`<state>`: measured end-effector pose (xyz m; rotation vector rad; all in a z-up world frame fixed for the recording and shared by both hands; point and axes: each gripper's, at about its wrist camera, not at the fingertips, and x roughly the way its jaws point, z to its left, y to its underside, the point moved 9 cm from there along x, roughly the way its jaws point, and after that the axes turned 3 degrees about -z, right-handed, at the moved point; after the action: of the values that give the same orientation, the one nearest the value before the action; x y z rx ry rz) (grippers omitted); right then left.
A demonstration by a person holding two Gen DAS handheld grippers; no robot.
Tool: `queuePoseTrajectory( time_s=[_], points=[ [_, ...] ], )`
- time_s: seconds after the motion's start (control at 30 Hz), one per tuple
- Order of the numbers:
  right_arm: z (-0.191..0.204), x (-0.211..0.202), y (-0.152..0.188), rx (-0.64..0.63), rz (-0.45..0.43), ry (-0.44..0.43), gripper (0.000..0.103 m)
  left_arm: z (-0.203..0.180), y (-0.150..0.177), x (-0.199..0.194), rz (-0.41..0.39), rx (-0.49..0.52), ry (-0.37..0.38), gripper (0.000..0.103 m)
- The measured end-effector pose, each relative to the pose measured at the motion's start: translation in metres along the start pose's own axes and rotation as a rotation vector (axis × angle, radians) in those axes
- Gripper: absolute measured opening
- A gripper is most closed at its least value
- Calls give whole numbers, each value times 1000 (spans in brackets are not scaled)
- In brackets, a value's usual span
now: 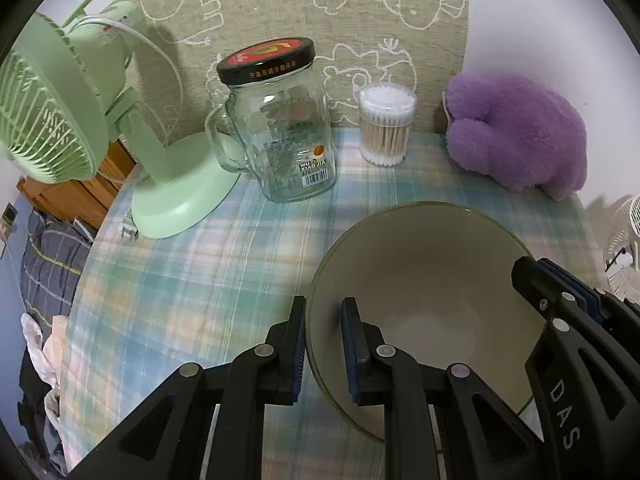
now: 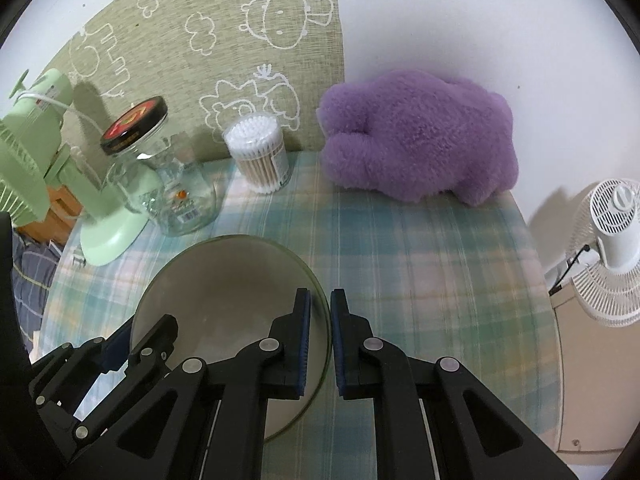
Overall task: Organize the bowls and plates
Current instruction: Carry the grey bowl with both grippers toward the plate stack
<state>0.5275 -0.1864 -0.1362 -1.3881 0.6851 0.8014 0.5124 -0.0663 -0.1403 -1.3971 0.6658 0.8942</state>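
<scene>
Both grippers pinch one bowl by opposite rims: left gripper, right gripper. The bowl sits near the jar on the desk; placing it seemingly remains.

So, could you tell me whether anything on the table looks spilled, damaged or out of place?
Nothing looks spilled or broken. The bowl is empty and upright, with the left gripper and right gripper each straddling its rim on opposite sides. The purple plush toy seems an odd neighbour for dishes.
</scene>
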Motion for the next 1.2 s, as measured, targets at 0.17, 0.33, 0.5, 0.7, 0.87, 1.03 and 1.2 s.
queuePoseTrajectory(
  time_s=[0.17,0.33,0.5,0.7,0.87,1.03,1.2],
  points=[
    [1,-20,8,2,-14,10,14,3,10,-19,-14,4,13,14],
    [4,-41,19,7,-20,16,14,6,21,-37,-26,14,20,14],
    [5,-66,29,12,-26,27,14,7,33,-57,-38,20,34,14],
    [10,-96,37,8,-49,55,13,10,45,-78,-37,31,74,14],
    [17,-125,45,17,-71,91,14,17,49,-104,-71,48,106,14],
    [30,-154,54,14,-103,114,14,30,57,-129,-112,57,119,14],
    [47,-181,68,19,-118,124,14,49,69,-153,-138,65,127,14]
  ],
)
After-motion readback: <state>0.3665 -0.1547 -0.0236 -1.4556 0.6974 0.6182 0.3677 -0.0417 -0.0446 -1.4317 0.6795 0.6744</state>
